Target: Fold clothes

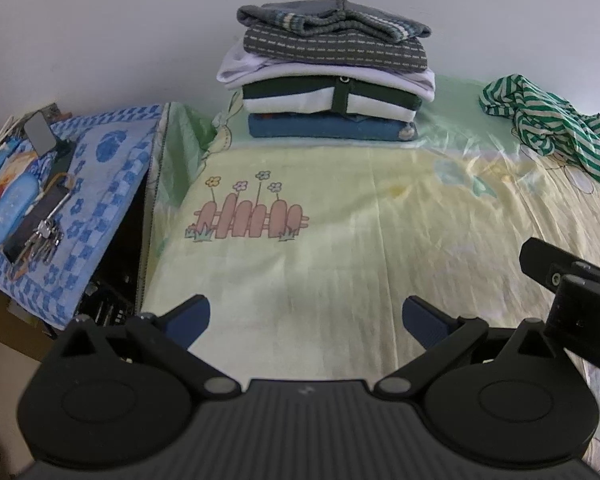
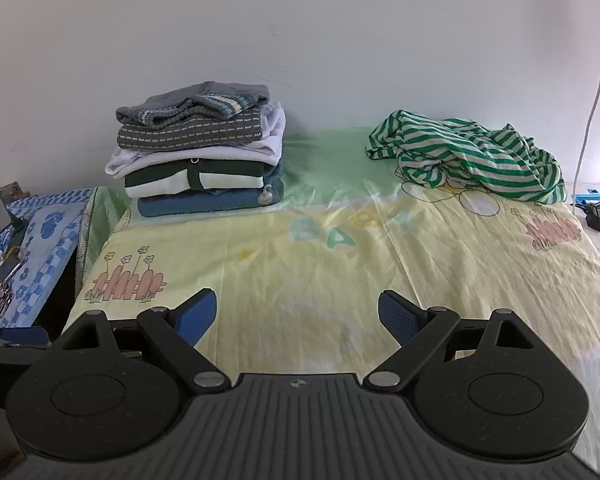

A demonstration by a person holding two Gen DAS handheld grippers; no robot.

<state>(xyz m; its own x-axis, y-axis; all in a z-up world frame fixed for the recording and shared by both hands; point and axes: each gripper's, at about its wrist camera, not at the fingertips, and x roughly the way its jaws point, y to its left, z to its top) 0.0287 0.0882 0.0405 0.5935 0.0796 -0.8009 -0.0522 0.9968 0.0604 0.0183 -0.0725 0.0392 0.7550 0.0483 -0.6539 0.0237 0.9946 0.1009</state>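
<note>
Now both grippers hover empty over the bed (image 2: 300, 280)
Left gripper (image 1: 306, 320) and right gripper (image 2: 298, 316) have jaws spread wide; the striped garment (image 2: 472, 160) lies crumpled by the wall, well right of the folded stack (image 2: 198, 160)

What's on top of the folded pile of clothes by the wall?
A grey knit garment with pale striped cuffs tops the folded pile, above a dark dashed-stripe piece. How the lower layers are folded is hidden.
</note>
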